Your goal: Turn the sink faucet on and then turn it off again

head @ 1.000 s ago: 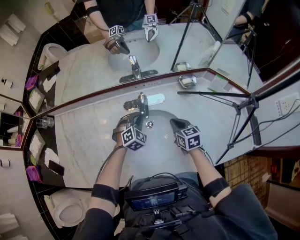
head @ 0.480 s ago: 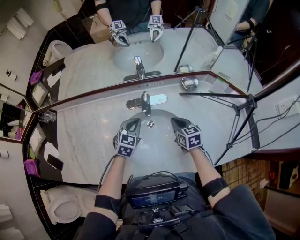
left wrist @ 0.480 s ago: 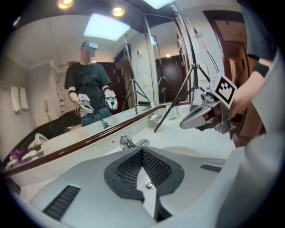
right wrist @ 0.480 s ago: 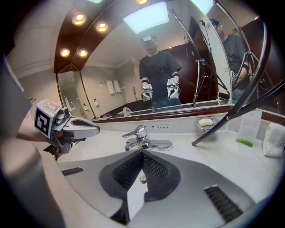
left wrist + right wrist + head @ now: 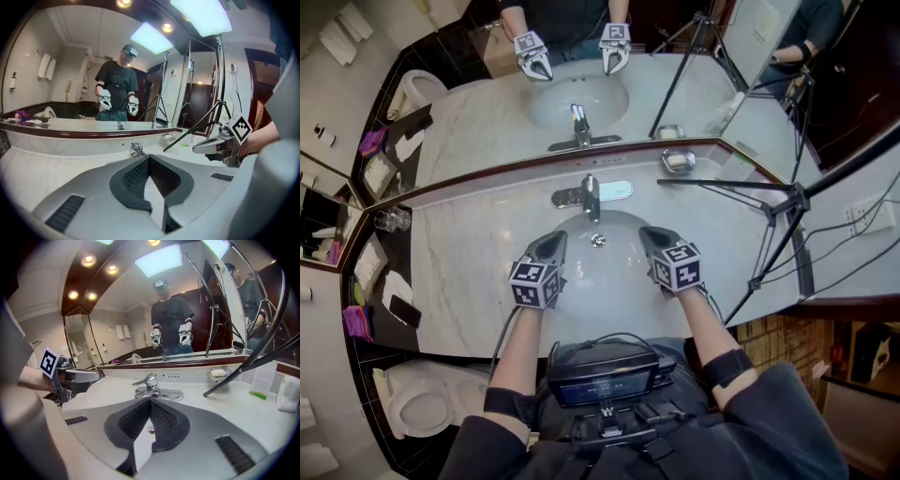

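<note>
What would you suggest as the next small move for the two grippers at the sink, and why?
Probably just ease both away and rest. The left gripper and right gripper hang shut and empty over the sink, clear of the faucet, and no water seems to be running.

**Worn and carried**

Dark shirt, black elbow bands (image 5: 504,405). A black screen unit (image 5: 603,384) with cables at the chest. The left gripper (image 5: 553,242) and right gripper (image 5: 649,234) are grey, with black-and-white marker cubes (image 5: 534,283) and dark meshed jaws.
</note>
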The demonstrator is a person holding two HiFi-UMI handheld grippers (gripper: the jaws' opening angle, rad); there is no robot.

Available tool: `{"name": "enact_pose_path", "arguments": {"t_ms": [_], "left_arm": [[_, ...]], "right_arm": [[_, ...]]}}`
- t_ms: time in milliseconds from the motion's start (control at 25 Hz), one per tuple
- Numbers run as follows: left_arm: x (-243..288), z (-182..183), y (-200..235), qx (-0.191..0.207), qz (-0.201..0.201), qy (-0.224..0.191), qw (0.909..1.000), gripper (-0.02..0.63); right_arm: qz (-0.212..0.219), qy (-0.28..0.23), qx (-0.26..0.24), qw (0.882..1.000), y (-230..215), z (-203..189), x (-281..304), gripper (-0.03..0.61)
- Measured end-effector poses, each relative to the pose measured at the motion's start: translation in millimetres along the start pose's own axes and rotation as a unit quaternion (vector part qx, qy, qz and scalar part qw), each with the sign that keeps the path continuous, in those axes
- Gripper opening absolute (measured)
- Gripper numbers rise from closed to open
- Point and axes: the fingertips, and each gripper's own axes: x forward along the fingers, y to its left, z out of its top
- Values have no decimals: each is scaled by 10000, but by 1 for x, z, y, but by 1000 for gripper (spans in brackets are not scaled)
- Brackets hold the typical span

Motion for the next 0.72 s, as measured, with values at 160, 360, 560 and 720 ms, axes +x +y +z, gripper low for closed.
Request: {"name": "enact_pose_path", "arguments": {"t_ms": [160, 360, 560, 720], "left_arm": [[-4, -2, -2, 106, 48, -5, 9999, 0], [-7, -5, 0, 118, 167, 3, 9998, 0], [-7, -9, 2, 167, 200, 51, 9996, 0], [-5, -14, 4, 255, 212, 124, 9994, 0]], "right_arm": [[13, 21, -10, 10000, 1, -3, -3, 20], [39, 36, -29, 10000, 2, -5, -4, 20], [-13, 45, -369, 9993, 3, -3, 1, 20], [-222, 173, -1290, 9912, 13, 10, 7, 22]]}}
